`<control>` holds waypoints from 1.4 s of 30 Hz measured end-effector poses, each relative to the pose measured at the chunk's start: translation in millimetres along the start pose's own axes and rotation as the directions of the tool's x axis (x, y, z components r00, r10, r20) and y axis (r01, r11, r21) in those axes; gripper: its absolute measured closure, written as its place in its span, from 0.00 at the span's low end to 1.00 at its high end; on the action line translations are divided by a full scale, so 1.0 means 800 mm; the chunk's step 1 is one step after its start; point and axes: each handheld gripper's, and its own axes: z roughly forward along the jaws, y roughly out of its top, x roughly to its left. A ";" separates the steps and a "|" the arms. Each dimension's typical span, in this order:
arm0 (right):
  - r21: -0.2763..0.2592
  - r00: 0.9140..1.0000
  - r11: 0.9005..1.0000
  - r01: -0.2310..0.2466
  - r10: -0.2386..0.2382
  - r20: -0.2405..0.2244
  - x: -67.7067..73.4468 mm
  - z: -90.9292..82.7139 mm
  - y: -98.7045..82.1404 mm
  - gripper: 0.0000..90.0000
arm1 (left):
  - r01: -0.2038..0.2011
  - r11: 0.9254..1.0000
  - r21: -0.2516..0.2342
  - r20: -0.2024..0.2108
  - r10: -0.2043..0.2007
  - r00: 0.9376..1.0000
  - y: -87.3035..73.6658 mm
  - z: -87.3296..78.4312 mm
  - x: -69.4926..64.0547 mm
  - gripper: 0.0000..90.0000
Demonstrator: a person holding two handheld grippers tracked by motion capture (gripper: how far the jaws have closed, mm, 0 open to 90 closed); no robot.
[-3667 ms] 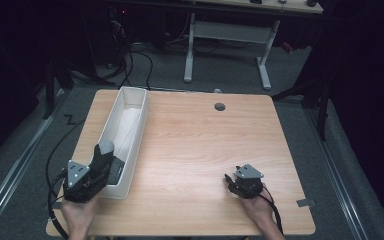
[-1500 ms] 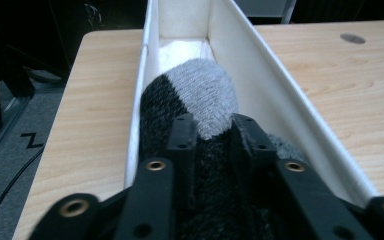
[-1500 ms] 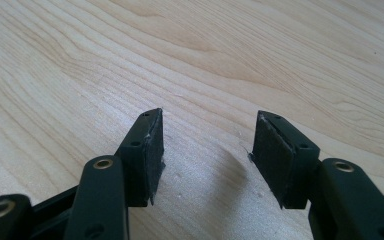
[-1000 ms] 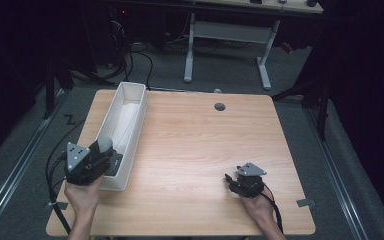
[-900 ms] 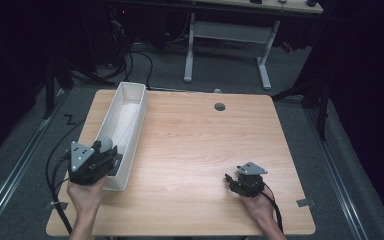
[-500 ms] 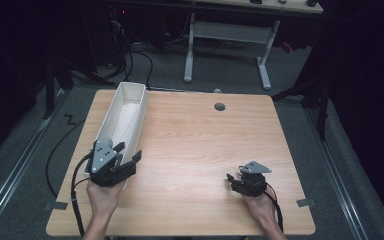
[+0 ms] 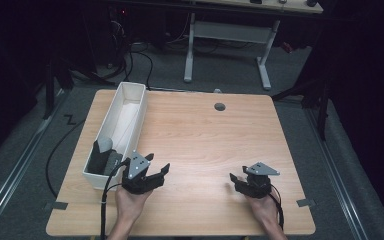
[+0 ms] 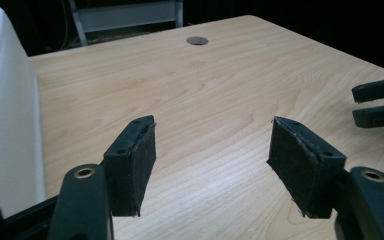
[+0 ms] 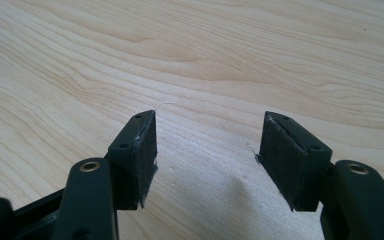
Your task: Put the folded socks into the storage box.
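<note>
The worktop [image 7: 205,135] is a pale wood-grain laminate slab with rounded corners and a round grommet hole [image 7: 220,106] near its 12 o'clock edge. It stands on grey carpet in a dark room; beyond it at 12 o'clock rise the white legs of another desk [image 7: 227,45], with black cables trailing over the floor at 11 o'clock.

A long white bin [image 7: 125,117], matte and straight-walled, lies along the worktop's 9 o'clock side, its length running from 7 toward 11 o'clock. At its near end lies a dark grey object [image 7: 102,156] of soft, lumpy outline; what it is cannot be told.

The left gripper [image 7: 152,170] is held in a hand at 7 o'clock, just beside the bin's near corner and clear of the dark object. Its jaws have just been opening and stand spread, with nothing but bare wood between them; the pads [image 8: 142,162] are black and rough, like foam. The right gripper [image 7: 237,181] sits low over the worktop at 5 o'clock, well apart from the bin, its jaws likewise opening lately and spread wide over empty wood grain. Both bear a grey three-cornered plate. No writing can be read.
</note>
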 end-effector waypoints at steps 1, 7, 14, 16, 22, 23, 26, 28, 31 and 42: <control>0.002 1.000 1.000 -0.004 0.004 -0.001 0.000 0.000 0.000 0.44 | 0.001 1.000 0.005 0.001 -0.001 1.000 -0.004 0.001 -0.001 0.40; 0.002 1.000 1.000 -0.001 0.001 0.000 0.001 0.000 -0.002 0.44 | -0.003 0.999 0.041 -0.016 0.003 1.000 -0.028 0.013 0.001 0.39; 0.005 1.000 1.000 -0.003 0.003 0.003 0.000 0.000 -0.005 0.44 | -0.024 0.993 0.114 -0.067 0.032 0.997 -0.057 0.028 0.012 0.40; 0.010 1.000 1.000 -0.004 0.004 0.009 0.000 0.001 -0.006 0.43 | -0.023 0.992 0.126 -0.082 0.034 0.996 -0.063 0.031 0.015 0.40; 0.016 1.000 1.000 0.000 0.000 0.019 0.001 0.003 -0.006 0.43 | -0.043 0.988 0.149 -0.125 0.061 0.990 -0.077 0.039 0.025 0.40; 0.017 1.000 1.000 0.001 -0.002 0.022 0.001 0.004 -0.007 0.43 | -0.045 0.987 0.153 -0.130 0.065 0.989 -0.078 0.040 0.026 0.40; 0.026 1.000 1.000 0.002 -0.003 0.028 0.000 0.006 -0.007 0.42 | -0.048 0.987 0.152 -0.146 0.071 0.987 -0.081 0.043 0.030 0.40; 0.030 0.999 1.000 0.004 -0.005 0.032 0.001 0.007 -0.007 0.42 | -0.053 0.986 0.156 -0.155 0.078 0.985 -0.083 0.045 0.032 0.40; 0.034 0.999 0.999 0.005 -0.006 0.034 0.001 0.009 -0.008 0.42 | -0.058 0.986 0.158 -0.166 0.084 0.982 -0.086 0.047 0.035 0.40; 0.075 0.999 0.997 -0.008 0.005 0.038 0.000 0.014 -0.010 0.41 | -0.070 0.981 0.180 -0.199 0.106 0.974 -0.094 0.051 0.041 0.40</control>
